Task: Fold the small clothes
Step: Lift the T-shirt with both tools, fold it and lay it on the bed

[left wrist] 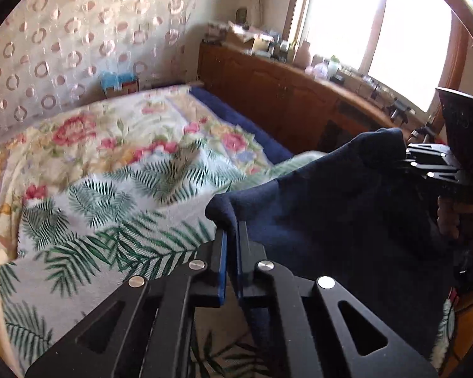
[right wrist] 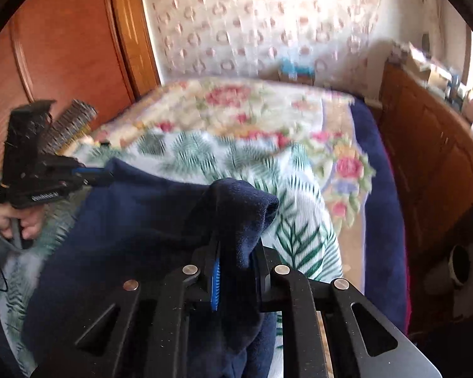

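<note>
The left tongs (left wrist: 231,236) are closed on one upper corner of a navy blue garment (left wrist: 331,208), a soft fleece-like piece whose exact kind cannot be told from these views. The blue-lined fingers (left wrist: 223,252) stand nearly together with a fold of cloth bunched just above their tips. The right tongs (right wrist: 233,252) are likewise clamped on the opposite corner, with the fabric draped thickly between and over the fingers so that one blue pad (right wrist: 216,280) shows only as a narrow strip.

The garment is stretched between the two tongs and held up off the bed (left wrist: 116,170), its top edge running from one grip to the other and its body hanging down toward the near edge of the bed. In the left wrist view the right tongs appear at the far right, gripping the cloth's raised corner, with the person's right hand (left wrist: 451,217) on the handle below. In the right wrist view the left tongs show at the far left, with the left hand (right wrist: 15,220) around their grip.

Under the garment lies a white sheet with green palm leaves (right wrist: 299,230), spread over a floral bedspread (left wrist: 78,132). A wooden cabinet (left wrist: 268,88) crowded with small items runs along the bed's far side beneath a bright window (left wrist: 378,31).
</note>
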`<state>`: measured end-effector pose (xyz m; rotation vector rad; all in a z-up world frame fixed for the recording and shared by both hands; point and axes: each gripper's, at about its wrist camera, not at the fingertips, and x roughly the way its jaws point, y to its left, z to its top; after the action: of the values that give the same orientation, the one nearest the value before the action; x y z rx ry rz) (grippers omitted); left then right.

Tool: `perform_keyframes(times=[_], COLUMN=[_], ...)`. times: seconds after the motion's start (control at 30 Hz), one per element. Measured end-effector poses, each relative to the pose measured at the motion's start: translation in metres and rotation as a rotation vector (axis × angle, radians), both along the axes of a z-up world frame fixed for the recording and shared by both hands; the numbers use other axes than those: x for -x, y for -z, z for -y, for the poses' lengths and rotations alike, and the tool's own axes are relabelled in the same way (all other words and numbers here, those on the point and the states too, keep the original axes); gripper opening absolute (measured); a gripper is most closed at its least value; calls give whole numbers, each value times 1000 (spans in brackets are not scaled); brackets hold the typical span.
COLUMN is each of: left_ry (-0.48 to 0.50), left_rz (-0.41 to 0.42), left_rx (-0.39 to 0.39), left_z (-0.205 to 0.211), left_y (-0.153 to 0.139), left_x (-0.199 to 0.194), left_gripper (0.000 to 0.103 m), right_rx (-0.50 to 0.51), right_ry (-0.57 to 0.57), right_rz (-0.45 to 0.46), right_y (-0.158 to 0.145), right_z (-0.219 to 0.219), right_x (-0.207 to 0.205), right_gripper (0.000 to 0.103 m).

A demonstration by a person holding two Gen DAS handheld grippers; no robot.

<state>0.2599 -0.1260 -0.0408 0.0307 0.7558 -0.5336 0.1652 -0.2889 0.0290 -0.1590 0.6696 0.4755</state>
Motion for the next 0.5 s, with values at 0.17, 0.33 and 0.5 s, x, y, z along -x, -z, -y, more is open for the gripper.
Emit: perform_keyframes(times=[0.17, 0.33, 0.5], left_ry=[15, -5, -49], left_rz=[171, 323, 425], left_rx=[82, 115, 147], left_z=[-13, -36, -71], left_y=[-79, -141, -186], left_x=[53, 107, 167], left_gripper=[5, 5, 5], right_rx=[-31, -87, -126], right_ry=[12, 11, 7], right_rz=[160, 304, 429], right_y=[-55, -104, -143], right_z=[-2, -4, -11], right_x=[56, 117, 181], right_gripper=[15, 15, 14])
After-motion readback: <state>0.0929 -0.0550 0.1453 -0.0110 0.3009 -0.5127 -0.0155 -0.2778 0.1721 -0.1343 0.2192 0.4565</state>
